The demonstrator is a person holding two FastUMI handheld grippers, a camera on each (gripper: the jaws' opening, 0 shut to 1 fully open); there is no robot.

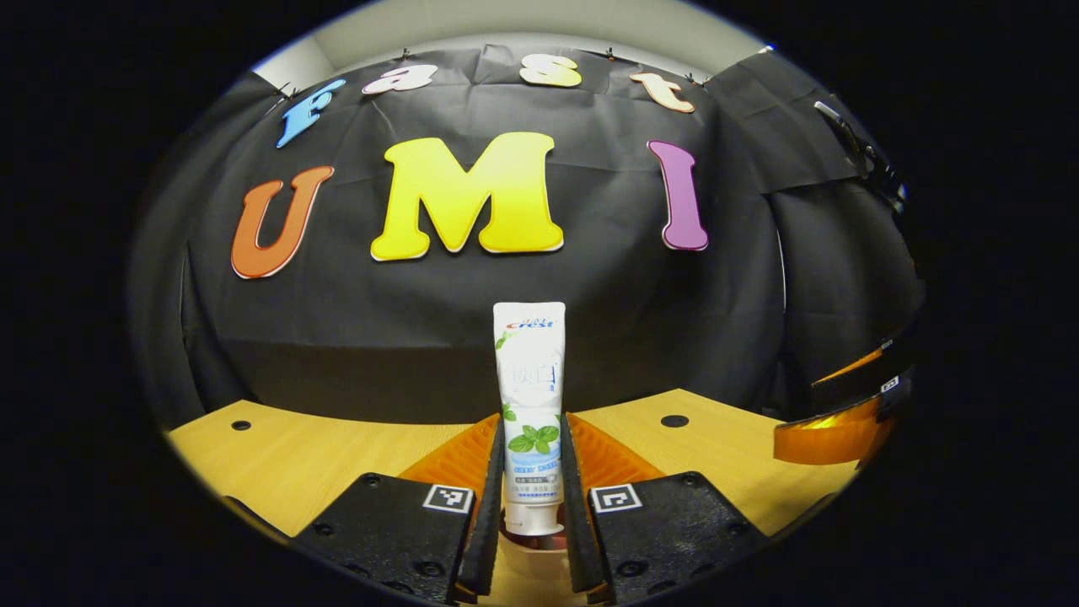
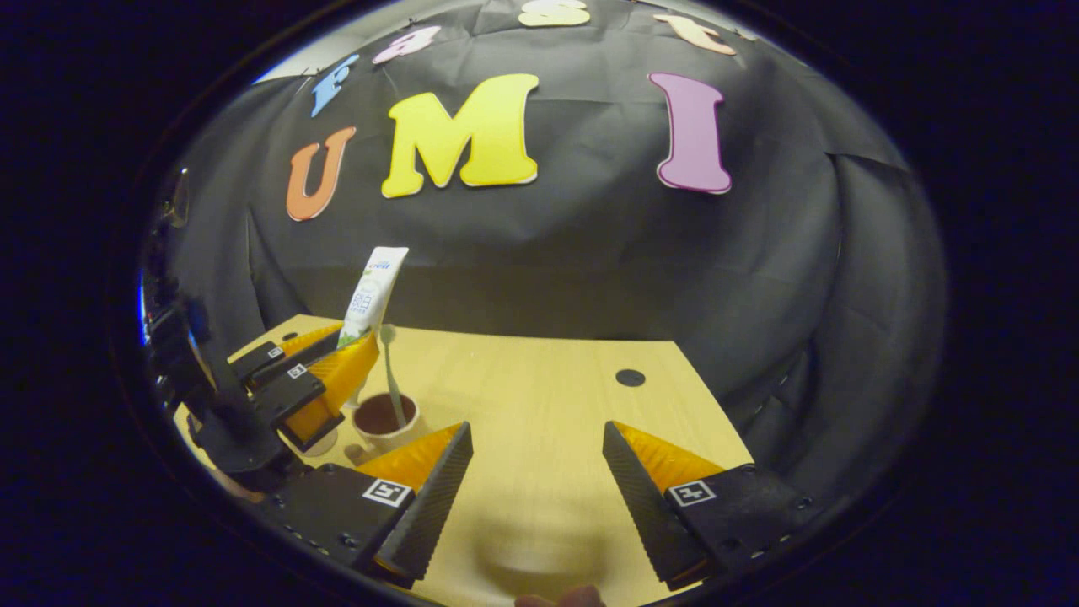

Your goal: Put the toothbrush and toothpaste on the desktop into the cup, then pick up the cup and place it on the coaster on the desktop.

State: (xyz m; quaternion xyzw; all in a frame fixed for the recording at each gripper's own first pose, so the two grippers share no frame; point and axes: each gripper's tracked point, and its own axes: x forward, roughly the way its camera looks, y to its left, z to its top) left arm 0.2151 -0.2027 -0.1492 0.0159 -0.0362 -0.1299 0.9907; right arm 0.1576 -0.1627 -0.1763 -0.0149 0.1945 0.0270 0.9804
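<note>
Above the cup (image 2: 385, 419), at 9 o'clock in your right gripper view | your left tongs (image 1: 531, 497) clamp the toothpaste (image 1: 530, 405) upright, cap down | toothbrush (image 2: 389, 362) stands in the cup on the bench (image 2: 539, 421) | your right tongs (image 2: 536, 489) gape apart over bare wood.

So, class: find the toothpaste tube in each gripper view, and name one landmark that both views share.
Left gripper view: toothpaste tube stands upright at centre, clamped between the left gripper jaws.
Right gripper view: far left, tilted, held above the cup.
Shared landmark: the round dark hole in the wooden desktop.
</note>
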